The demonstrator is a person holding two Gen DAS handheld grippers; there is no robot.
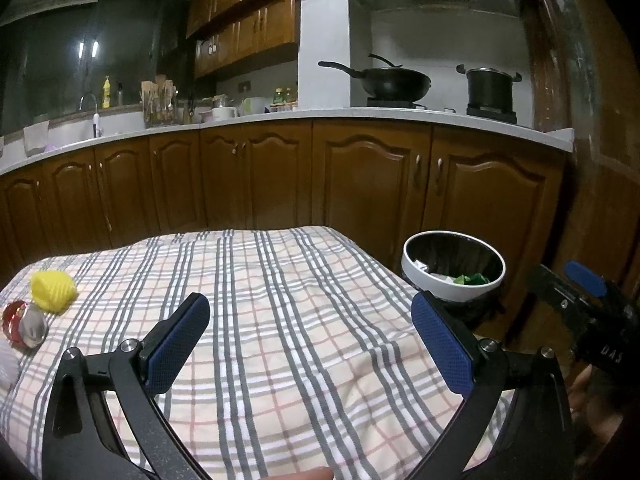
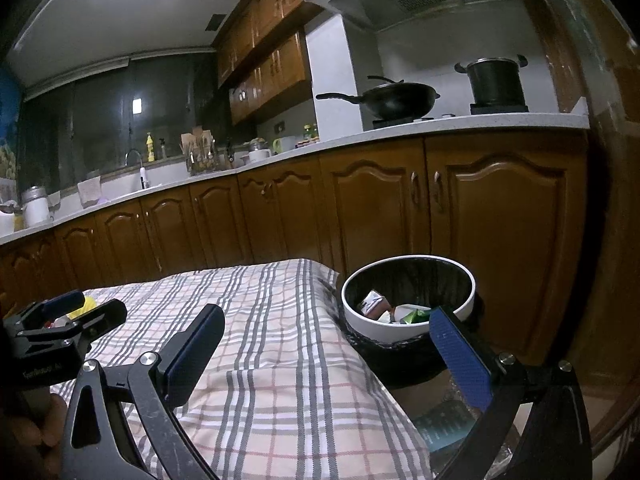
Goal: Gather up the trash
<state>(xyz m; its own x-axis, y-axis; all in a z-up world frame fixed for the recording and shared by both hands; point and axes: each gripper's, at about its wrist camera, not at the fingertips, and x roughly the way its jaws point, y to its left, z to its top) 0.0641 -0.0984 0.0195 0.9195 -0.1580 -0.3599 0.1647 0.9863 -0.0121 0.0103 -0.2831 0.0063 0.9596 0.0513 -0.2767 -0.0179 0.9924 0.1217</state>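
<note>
1. The crumpled yellow textured wrapper (image 1: pixel 53 291) lay on the checked tablecloth (image 1: pixel 280 320), well to the left of the left gripper (image 1: pixel 310 344) and beyond its fingertips; it looked light and crushable.
2. Just beside it, nearer the camera, sat a red and clear shiny piece (image 1: pixel 24 324), perhaps foil or plastic; the edge distortion left that unclear.
3. The round white-rimmed bin with a black liner (image 2: pixel 408 332) stood off the cloth's right edge, beyond the right gripper (image 2: pixel 328 356) and its right finger, already holding a brown carton, white scraps and a green wrapper.
4. Judged from this, collection was partly done; two pieces remained.
5. Both grippers stood wide apart, holding nothing.
</note>
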